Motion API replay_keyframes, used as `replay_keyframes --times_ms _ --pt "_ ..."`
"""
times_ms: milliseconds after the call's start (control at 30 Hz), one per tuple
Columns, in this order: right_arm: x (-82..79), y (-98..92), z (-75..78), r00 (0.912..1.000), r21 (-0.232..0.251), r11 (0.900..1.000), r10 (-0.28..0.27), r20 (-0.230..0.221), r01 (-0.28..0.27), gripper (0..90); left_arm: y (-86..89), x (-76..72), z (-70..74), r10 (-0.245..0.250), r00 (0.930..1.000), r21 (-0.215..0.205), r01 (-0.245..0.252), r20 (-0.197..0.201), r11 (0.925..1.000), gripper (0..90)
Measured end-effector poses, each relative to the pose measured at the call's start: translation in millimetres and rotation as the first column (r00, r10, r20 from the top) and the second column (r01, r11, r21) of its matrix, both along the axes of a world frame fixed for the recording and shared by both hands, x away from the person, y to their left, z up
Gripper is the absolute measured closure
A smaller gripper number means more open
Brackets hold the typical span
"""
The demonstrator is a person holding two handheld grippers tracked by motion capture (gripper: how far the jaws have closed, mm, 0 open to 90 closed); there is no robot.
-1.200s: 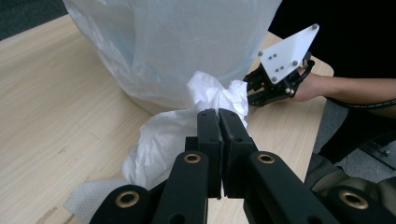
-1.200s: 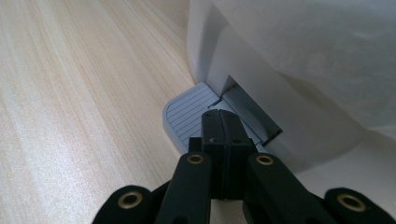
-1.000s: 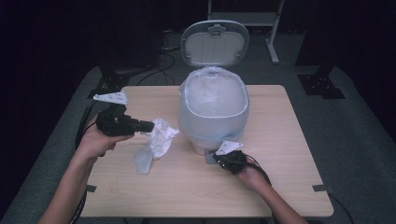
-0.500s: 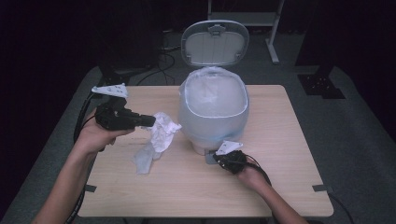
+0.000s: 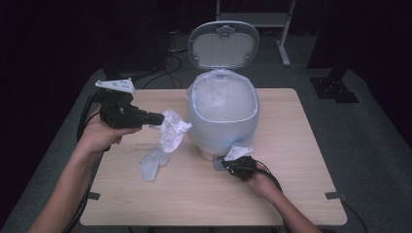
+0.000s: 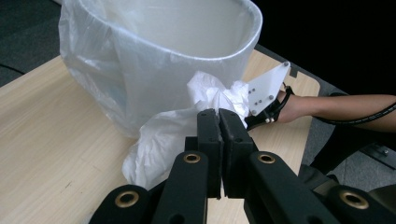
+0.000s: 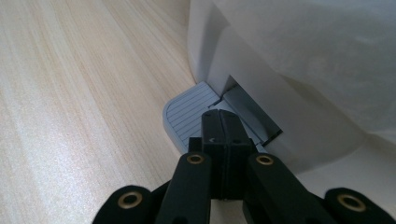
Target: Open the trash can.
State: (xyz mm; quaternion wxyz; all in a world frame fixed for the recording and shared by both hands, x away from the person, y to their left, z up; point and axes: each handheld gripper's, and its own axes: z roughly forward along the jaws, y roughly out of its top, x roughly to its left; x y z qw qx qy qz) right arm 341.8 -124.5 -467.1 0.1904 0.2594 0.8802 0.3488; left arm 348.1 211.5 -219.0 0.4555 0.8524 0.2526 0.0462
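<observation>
Black right gripper: jaws closed, empty, pressed on grey pedal at bin's foot. Left gripper: clamped on crumpled white tissue, lifted beside lined pedal bin, lid raised. Step: disposal. Next: carry over rim, release.
</observation>
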Motion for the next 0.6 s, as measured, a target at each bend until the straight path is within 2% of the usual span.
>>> replay_keyframes --times_ms 600 --pt "0.2 -1.0 -0.5 1.0 0.007 1.0 0.001 0.001 -0.001 89.6 -12.2 4.7 19.2 -0.03 0.9995 -0.008 0.03 0.006 0.9995 88.4"
